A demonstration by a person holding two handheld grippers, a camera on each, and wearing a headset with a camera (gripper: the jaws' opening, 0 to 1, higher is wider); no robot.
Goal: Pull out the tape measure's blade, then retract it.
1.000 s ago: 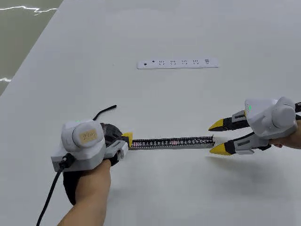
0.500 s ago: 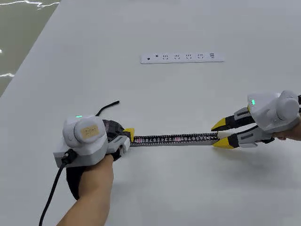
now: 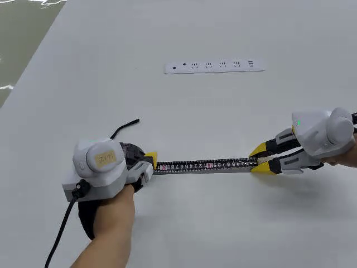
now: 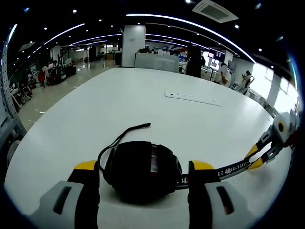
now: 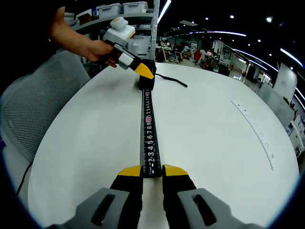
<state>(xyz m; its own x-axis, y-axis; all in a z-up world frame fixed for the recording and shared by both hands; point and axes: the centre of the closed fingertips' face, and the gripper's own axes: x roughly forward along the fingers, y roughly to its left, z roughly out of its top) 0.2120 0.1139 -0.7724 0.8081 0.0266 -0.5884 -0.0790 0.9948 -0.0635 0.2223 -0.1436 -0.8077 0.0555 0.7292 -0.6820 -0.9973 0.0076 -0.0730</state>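
Black rounded case point(image 4: 138, 172) sits clamped between the left gripper's point(image 4: 144, 166) fingers point(image 4: 86, 168). Its flat numbered blade point(image 5: 149, 129) stretches to the right gripper point(image 5: 152, 170), fingers pinched on its tip.

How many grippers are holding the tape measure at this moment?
2. The left gripper clamps the black case; the right gripper pinches the free end of the blade.

The blade point(image 3: 206, 165) spans low between the left gripper point(image 4: 143, 167), clamped on the case point(image 4: 138, 160), and the right gripper point(image 3: 259, 161), pinching its tip. The table point(image 3: 223, 223) lies open on either side. The power strip point(image 3: 213, 66) sits well beyond, and the strap point(image 3: 125, 128) lies beside the case.
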